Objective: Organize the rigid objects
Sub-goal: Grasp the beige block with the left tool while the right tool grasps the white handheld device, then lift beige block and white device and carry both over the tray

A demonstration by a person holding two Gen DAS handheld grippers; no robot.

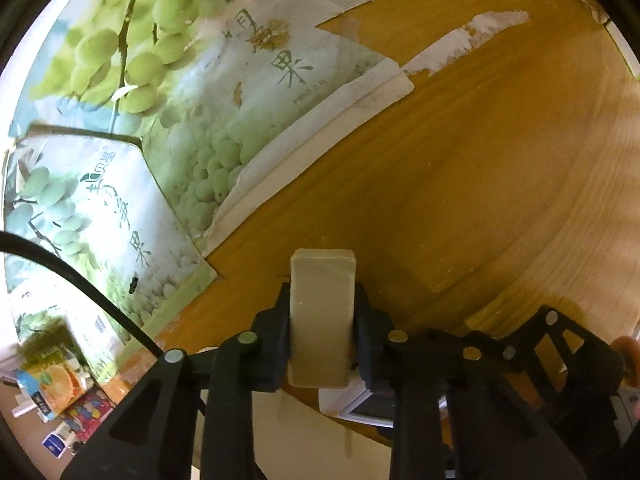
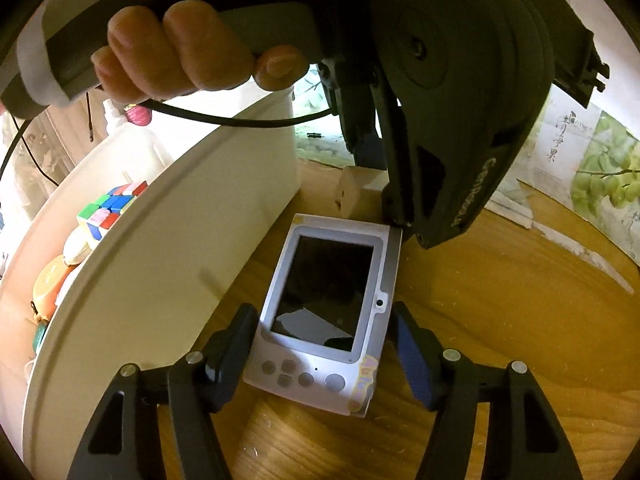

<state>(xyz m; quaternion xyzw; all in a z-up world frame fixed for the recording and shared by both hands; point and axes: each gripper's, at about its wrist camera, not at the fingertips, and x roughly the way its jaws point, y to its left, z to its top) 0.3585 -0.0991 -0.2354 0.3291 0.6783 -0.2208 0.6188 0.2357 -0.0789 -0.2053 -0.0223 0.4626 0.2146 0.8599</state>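
The left hand-held gripper [image 1: 321,320] clamps a tan block [image 1: 322,316] above the bench [image 1: 460,184], while the right hand-held gripper [image 2: 322,344] straddles a white handheld console [image 2: 324,312], jaws spread.

Surface finishes: wood, plastic, printed paper

Table [image 2: 500,300] is smooth grained wood; handheld console [image 2: 320,312] is matt white plastic with a glossy dark screen; block [image 1: 322,316] is dull, waxy; grape-print paper [image 1: 132,92] is slightly glossy, torn-edged.
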